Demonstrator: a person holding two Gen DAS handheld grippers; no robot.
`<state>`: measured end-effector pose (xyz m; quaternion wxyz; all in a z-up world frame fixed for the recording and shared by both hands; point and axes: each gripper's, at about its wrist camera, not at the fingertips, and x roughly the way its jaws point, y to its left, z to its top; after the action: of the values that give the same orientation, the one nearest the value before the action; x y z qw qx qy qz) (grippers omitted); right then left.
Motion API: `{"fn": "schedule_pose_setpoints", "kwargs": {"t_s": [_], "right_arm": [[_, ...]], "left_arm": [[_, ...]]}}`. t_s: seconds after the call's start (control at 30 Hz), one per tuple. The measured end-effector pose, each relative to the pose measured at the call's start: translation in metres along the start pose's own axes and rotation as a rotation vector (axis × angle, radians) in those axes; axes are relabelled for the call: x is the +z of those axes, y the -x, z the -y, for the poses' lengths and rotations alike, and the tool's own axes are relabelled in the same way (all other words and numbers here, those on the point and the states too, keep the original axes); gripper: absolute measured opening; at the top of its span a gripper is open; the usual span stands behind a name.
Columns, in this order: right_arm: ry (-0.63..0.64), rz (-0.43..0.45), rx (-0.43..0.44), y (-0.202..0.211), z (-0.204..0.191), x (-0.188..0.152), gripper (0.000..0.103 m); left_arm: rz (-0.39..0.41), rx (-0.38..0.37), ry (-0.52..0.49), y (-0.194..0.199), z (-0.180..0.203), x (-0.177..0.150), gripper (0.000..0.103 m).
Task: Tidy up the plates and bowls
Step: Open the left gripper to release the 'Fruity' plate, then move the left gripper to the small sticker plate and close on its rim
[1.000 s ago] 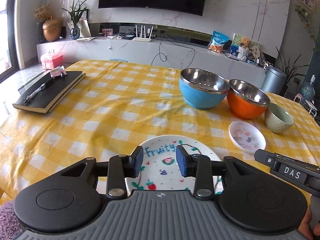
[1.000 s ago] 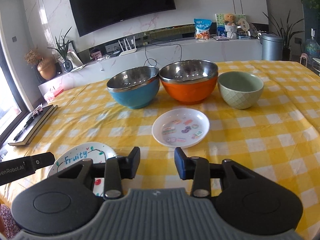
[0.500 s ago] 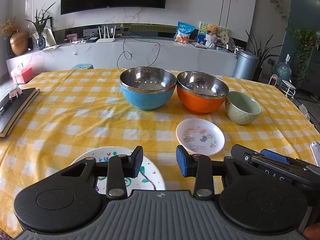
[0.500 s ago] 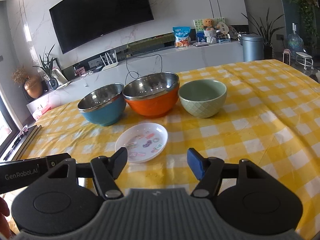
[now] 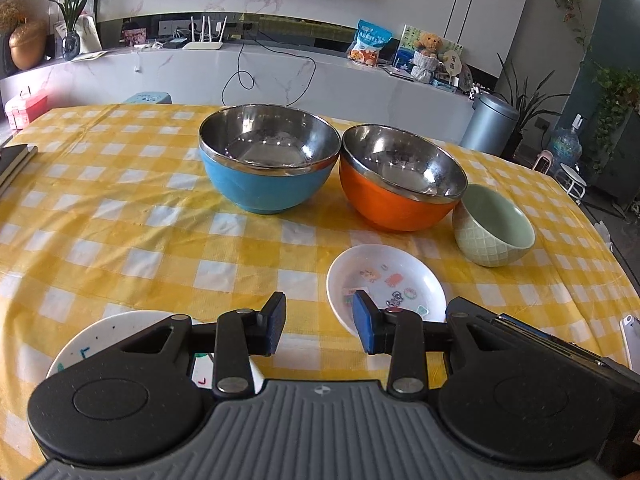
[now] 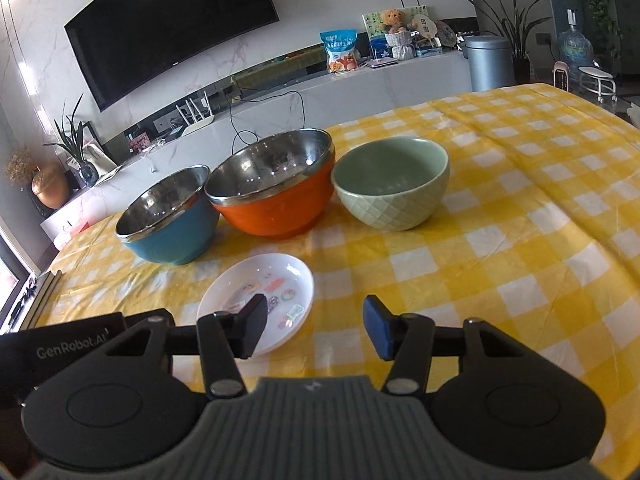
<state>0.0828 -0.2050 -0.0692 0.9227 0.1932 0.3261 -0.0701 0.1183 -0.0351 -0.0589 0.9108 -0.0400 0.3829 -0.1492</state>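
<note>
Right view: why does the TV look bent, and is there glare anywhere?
Right view: fisheye lens bows the TV; bright glints inside the orange bowl. Left view: the counter curves likewise; the blue bowl mirrors the room.

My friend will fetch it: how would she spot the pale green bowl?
On the yellow checked tablecloth, three bowls stand in a row. The green bowl is at the right end, beside the orange bowl. It is the smallest, with a quilted outside and no steel lining.
</note>
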Motion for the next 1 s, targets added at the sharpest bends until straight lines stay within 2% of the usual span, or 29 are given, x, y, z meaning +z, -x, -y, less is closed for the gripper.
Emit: {"fn": "schedule_pose_setpoints", "kwargs": {"t_s": [0.17, 0.3, 0.37, 0.53, 0.6, 1.0], "right_arm": [[-0.006, -0.017, 0.001, -0.015, -0.002, 0.005, 0.046], [-0.008, -0.037, 0.002, -0.026, -0.003, 0.005, 0.036], [-0.008, -0.047, 0.003, -0.029, -0.004, 0.004, 0.031], [0.003, -0.06, 0.004, -0.035, -0.005, -0.001, 0.013], [0.005, -0.064, 0.012, -0.036, -0.006, -0.002, 0.008], [-0.009, -0.064, 0.025, -0.013, -0.01, 0.0, 0.006]], "left_arm": [[-0.025, -0.007, 0.03, -0.018, -0.003, 0.002, 0.043], [-0.037, -0.018, 0.035, -0.027, -0.002, 0.002, 0.042], [-0.036, -0.02, 0.032, -0.029, 0.0, 0.002, 0.038], [-0.059, -0.028, 0.012, -0.036, 0.005, 0.0, 0.012], [-0.06, -0.033, 0.003, -0.037, 0.007, -0.002, 0.009], [-0.045, -0.035, 0.006, -0.006, 0.008, 0.0, 0.007]]}}
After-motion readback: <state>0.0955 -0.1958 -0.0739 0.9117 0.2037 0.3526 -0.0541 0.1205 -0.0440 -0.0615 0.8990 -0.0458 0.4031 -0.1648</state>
